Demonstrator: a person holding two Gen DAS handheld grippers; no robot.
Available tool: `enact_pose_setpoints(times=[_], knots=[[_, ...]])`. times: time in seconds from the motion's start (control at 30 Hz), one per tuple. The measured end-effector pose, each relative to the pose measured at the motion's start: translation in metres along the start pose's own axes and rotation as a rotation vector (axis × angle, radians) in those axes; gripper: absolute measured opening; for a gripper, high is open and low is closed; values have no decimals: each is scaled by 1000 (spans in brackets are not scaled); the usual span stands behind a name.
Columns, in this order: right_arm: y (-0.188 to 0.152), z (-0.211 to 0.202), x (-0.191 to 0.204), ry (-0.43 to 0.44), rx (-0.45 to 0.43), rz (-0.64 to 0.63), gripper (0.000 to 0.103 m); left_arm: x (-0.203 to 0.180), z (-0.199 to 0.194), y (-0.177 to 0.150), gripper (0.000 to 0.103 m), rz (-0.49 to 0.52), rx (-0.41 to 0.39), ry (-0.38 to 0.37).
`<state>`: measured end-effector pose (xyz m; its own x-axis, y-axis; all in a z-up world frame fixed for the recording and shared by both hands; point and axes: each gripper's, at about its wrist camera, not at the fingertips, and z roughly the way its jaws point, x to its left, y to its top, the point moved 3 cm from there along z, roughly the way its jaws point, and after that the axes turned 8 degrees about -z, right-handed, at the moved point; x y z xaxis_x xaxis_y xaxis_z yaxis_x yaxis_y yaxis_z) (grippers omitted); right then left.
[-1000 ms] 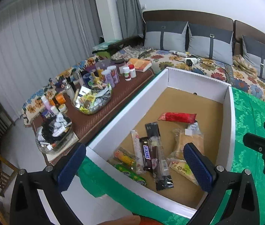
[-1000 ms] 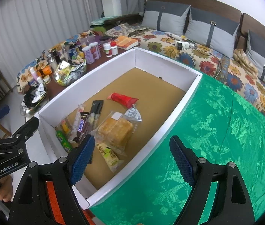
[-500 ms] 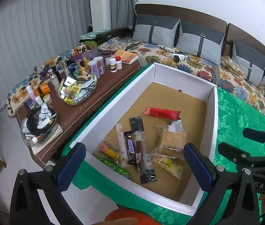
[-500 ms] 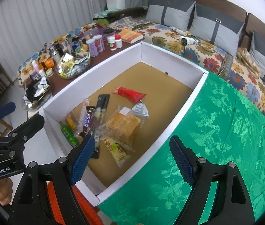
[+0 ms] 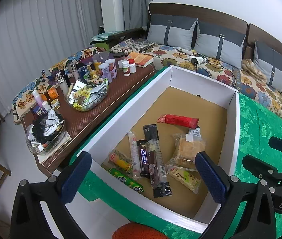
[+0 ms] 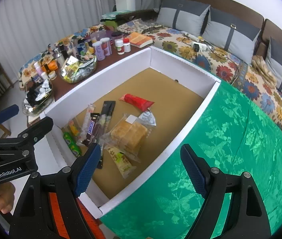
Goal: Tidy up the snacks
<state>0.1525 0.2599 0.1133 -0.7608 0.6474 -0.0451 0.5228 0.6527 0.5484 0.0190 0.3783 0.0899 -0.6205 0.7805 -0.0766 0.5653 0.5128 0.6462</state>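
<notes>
A white cardboard box (image 5: 121,117) (image 6: 192,115) with a brown floor sits on a green cloth. Inside lie a red packet (image 5: 177,119) (image 6: 138,101), a Snickers bar (image 5: 143,157) (image 6: 92,127), a long dark wrapper (image 5: 156,159), a clear bag of cake (image 5: 188,149) (image 6: 129,133), a yellow-green packet (image 5: 184,177) (image 6: 120,160), a green candy roll (image 5: 126,180) (image 6: 72,142) and an orange-yellow sweet (image 5: 121,160). My left gripper (image 5: 142,181) hovers open over the box's near end. My right gripper (image 6: 141,169) is open above the box's near right wall. Neither holds anything.
A brown side table (image 5: 93,117) left of the box carries bottles, jars, a book and two glass bowls (image 5: 89,97) of small items. Green cloth (image 6: 230,149) spreads to the right. A sofa with a floral cover and grey cushions (image 5: 170,30) lies behind.
Both views have drawn back and up a little from the box, which now sits lower and smaller in frame. The snacks have not moved. Both grippers stay open.
</notes>
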Motion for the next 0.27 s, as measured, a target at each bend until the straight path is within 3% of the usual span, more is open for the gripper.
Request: enact_pose_setpoints(times=[0.27], knots=[[-1, 2, 2, 4, -2, -10, 85, 4, -1, 1, 103, 1, -30, 23]])
